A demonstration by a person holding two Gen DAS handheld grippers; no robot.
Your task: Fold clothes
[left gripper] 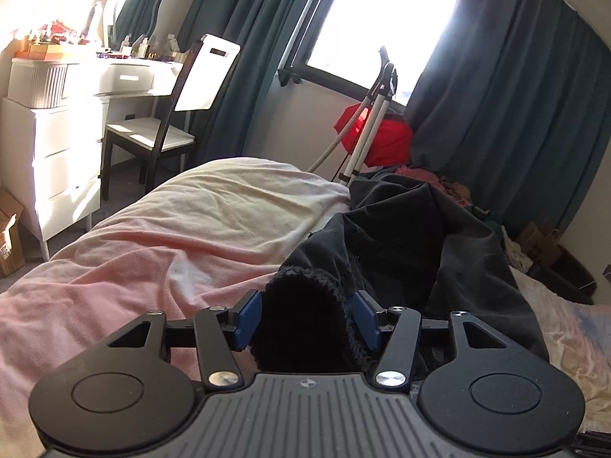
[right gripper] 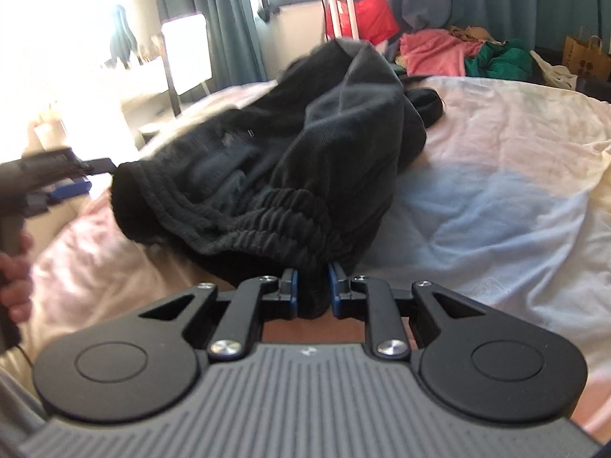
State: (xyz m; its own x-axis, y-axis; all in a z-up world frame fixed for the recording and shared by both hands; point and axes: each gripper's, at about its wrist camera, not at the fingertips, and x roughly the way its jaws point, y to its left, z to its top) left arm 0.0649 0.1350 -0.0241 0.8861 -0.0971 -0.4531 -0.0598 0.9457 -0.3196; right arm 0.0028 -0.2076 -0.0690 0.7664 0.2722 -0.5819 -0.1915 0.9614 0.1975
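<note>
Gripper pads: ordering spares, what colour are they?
Blue pads, clearest in the left wrist view.

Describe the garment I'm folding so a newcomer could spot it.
Start at the bed with its pale pink and white cover. Bunched in the middle is the black garment, its ribbed elastic waistband facing the grippers. Other clothes lie beyond the bed and are pink or green.

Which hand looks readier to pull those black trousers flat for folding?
Probably the right: its claw is clamped on the black trousers at the waistband. The left claw stands wide around a cuff, pads apparently not pressing.
</note>
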